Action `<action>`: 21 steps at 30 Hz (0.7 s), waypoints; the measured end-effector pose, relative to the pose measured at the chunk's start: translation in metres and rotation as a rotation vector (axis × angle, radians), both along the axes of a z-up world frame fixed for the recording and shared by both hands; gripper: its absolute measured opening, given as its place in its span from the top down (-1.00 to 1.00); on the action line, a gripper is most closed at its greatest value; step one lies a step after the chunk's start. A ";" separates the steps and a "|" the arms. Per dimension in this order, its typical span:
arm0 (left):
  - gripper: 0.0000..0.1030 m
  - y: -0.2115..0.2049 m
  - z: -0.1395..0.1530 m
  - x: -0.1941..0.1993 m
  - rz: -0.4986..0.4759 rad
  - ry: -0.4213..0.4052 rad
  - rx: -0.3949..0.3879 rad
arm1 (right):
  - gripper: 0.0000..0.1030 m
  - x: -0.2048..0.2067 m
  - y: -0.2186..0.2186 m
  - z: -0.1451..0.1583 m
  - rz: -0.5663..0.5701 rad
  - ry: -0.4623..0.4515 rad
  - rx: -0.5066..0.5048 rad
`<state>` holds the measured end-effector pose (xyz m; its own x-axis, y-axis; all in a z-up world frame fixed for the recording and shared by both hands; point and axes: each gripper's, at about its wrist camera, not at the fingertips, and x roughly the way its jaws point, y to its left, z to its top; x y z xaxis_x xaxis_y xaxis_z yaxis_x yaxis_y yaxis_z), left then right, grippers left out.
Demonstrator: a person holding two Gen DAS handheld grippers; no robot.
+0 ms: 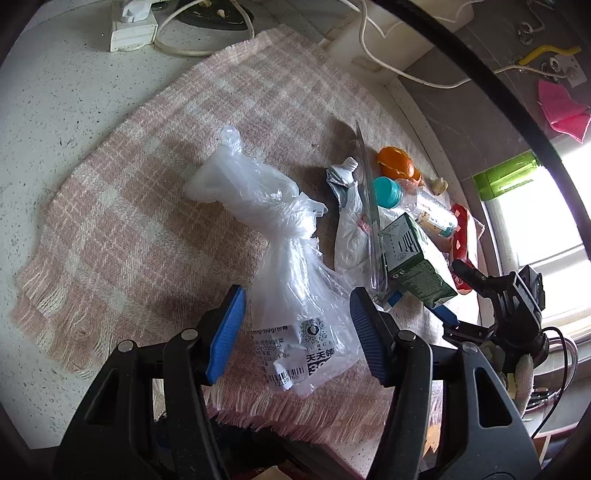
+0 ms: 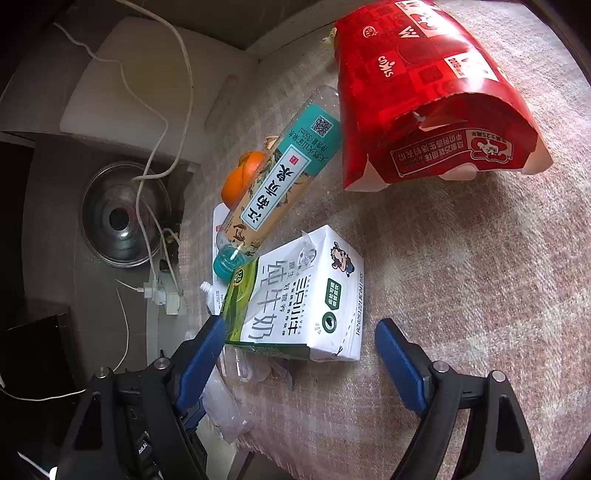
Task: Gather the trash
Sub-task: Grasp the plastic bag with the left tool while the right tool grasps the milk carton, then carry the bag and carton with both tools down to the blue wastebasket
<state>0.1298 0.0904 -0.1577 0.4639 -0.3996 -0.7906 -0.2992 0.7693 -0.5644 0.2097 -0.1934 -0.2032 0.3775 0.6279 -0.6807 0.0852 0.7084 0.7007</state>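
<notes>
A crumpled clear plastic bag (image 1: 280, 236) with a printed label lies on the pink checked cloth (image 1: 147, 192). My left gripper (image 1: 295, 332) is open, its blue pads either side of the bag's labelled end. To the right lie a squeezed tube (image 1: 341, 173), orange peel (image 1: 397, 162), a teal-capped bottle (image 1: 424, 206), a green milk carton (image 1: 413, 258) and a red paper box (image 1: 461, 236). My right gripper (image 2: 299, 354) is open, its pads flanking the near end of the milk carton (image 2: 299, 295). The bottle (image 2: 280, 173), peel (image 2: 243, 177) and red box (image 2: 424, 96) lie beyond.
A white power strip (image 1: 133, 26) and cables lie on the speckled counter (image 1: 55, 110) at the back. A glass lid (image 2: 122, 218) sits on a dark stove surface left of the cloth. A window and green container (image 1: 506, 173) are at the right.
</notes>
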 end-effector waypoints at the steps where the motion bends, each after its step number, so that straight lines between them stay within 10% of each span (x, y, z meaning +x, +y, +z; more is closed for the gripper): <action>1: -0.05 0.000 -0.002 0.002 0.001 0.005 -0.008 | -0.45 0.000 0.000 -0.001 -0.001 0.009 0.013; 9: 0.63 -0.003 -0.011 0.009 -0.005 0.009 -0.025 | 0.01 -0.003 -0.002 -0.006 -0.013 0.017 0.073; 21: 0.81 0.002 0.015 -0.009 -0.008 -0.075 0.004 | 0.08 -0.032 -0.019 0.029 0.002 -0.104 0.072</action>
<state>0.1206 0.0925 -0.1428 0.5188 -0.4008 -0.7551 -0.2498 0.7737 -0.5823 0.1773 -0.2119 -0.1744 0.4425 0.6747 -0.5907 0.0079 0.6557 0.7550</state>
